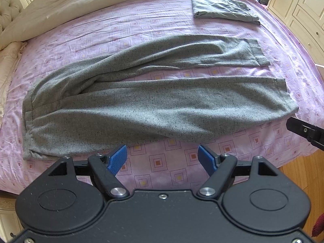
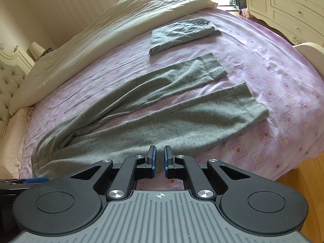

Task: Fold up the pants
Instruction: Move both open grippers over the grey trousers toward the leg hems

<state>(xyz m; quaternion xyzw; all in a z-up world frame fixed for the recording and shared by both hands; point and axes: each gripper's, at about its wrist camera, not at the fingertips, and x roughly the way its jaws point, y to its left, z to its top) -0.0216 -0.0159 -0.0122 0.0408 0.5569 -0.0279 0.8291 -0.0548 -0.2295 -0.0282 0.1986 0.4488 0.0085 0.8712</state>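
**A:** How will the grey speckled trousers (image 1: 141, 101) handle?

**B:** Soft and limp, by the look of them — a woolly weave, light enough to lift by an edge, not slippery, nothing to break. They lie spread on the lilac patterned bedsheet (image 1: 166, 162) with the waistband at about nine o'clock in the left wrist view and the two hems toward three o'clock. The legs are parted in a narrow V, the far one rumpled.

**A:** Where should they be taken hold of?

**B:** Probably at the waistband corner on one side and the near leg's hem on the other, so the near leg can be laid over the far one without sagging in the middle.

**A:** And the left gripper (image 1: 162, 158)?

**B:** It hangs steeply downward over bare sheet, just short of the near leg's edge at twelve o'clock, blue pads spread wide and holding nothing.

**A:** The right gripper (image 2: 160, 159)?

**B:** Also tilted down, its tips over the near leg's edge at twelve o'clock — jaws almost closed, only a slim gap, no cloth between them. A folded grey-green garment (image 2: 180, 34) sits well apart, near the cream duvet (image 2: 105, 40).
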